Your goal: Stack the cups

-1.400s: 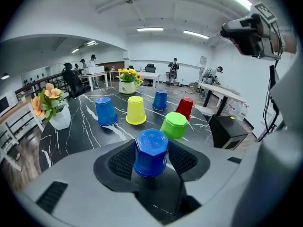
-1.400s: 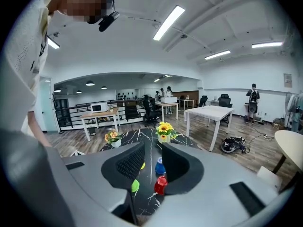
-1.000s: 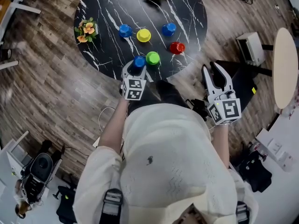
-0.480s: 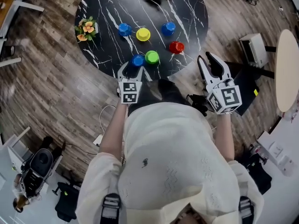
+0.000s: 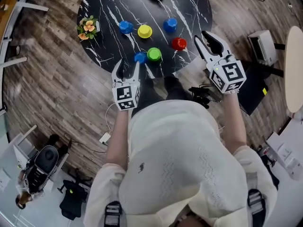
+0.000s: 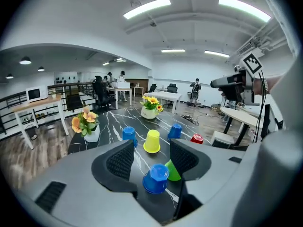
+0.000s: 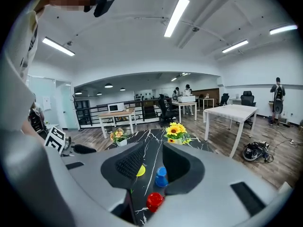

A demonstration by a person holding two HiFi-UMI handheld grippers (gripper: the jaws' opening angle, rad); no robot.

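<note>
1. The left gripper (image 5: pixel 128 66) is at the near edge of the black table (image 5: pixel 104 13). Its jaws are spread wide and have just been opening. They pinch nothing. Its own view shows the near blue cup (image 6: pixel 155 178) upside down on the table between them, not touched.
2. The green cup (image 5: pixel 154 54) sits just beside it. In the left gripper view, one jaw hides half of it.
3. The right gripper (image 5: pixel 205 39) hangs by the table's right edge, jaws partly apart and empty. Its view shows the red cup (image 7: pixel 155 201) low between them.
4. Only the head view shows all six cups, none stacked: the yellow cup (image 5: pixel 145 31), the left blue cup (image 5: pixel 126 27) and the right blue cup (image 5: pixel 170 24) stand farther back.
5. The sunflowers (image 7: pixel 175 130) are cut off in the head view. The gripper views show them whole.
</note>
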